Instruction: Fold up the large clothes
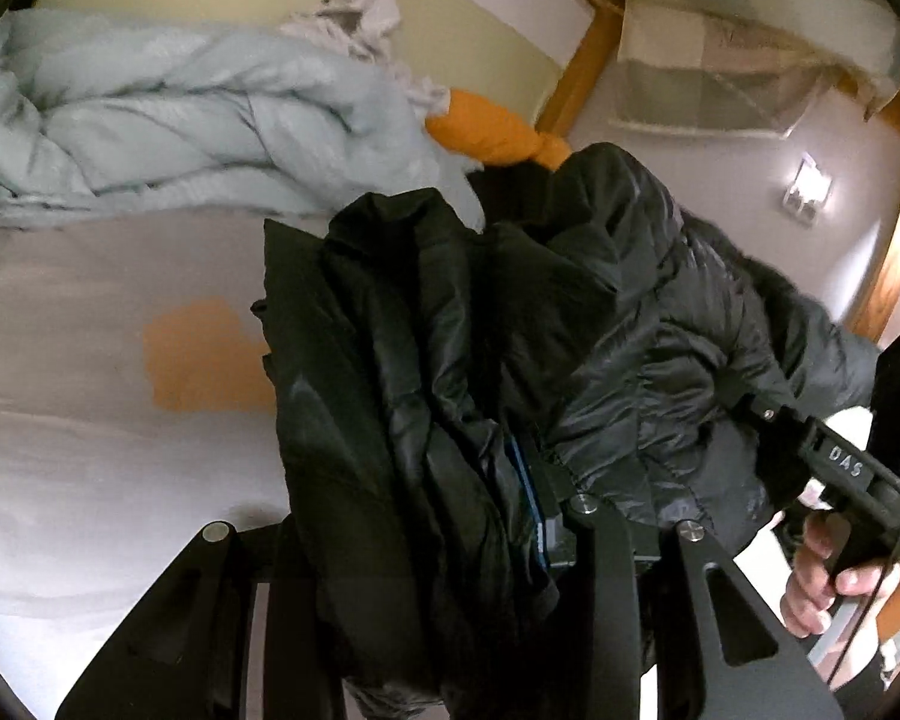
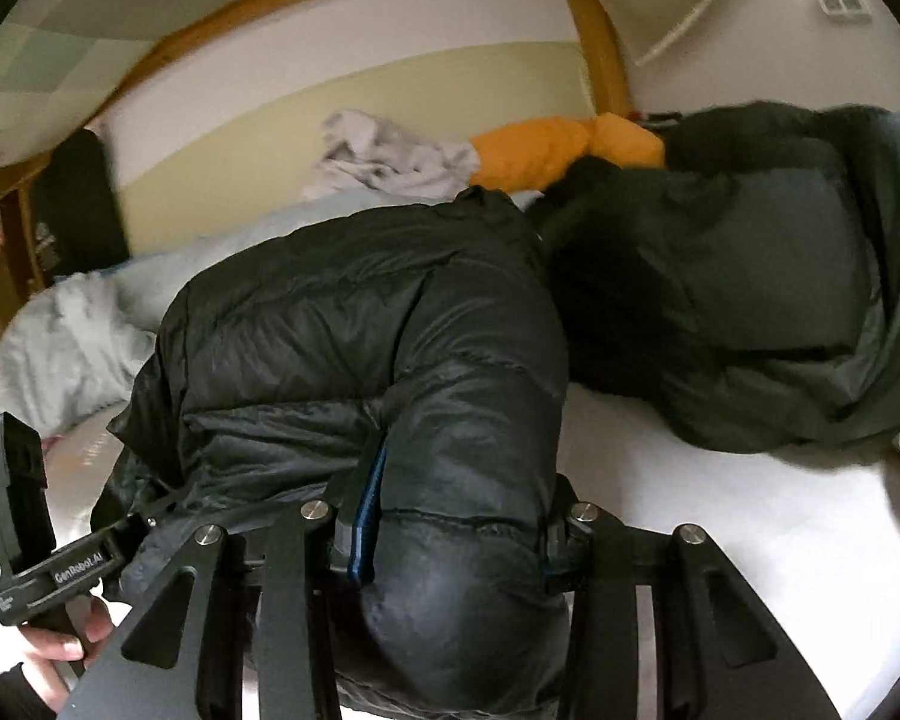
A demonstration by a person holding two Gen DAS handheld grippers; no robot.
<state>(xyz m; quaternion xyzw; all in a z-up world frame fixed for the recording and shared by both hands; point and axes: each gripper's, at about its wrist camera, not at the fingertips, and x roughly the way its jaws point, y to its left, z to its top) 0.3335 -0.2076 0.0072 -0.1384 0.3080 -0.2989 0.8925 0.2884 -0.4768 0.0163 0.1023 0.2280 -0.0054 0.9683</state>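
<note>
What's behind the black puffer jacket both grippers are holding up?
Behind the black puffer jacket lie an orange bundle, white crumpled cloth and a pale blue quilt against the wall. The bed sheet directly below it is mostly hidden.

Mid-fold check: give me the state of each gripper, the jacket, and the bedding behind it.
left gripper: shut on the black puffer jacket.
right gripper: shut on the same jacket.
black puffer jacket: bunched, held by both grippers.
light blue duvet: crumpled in a heap.
white sheet: spread flat.
</note>
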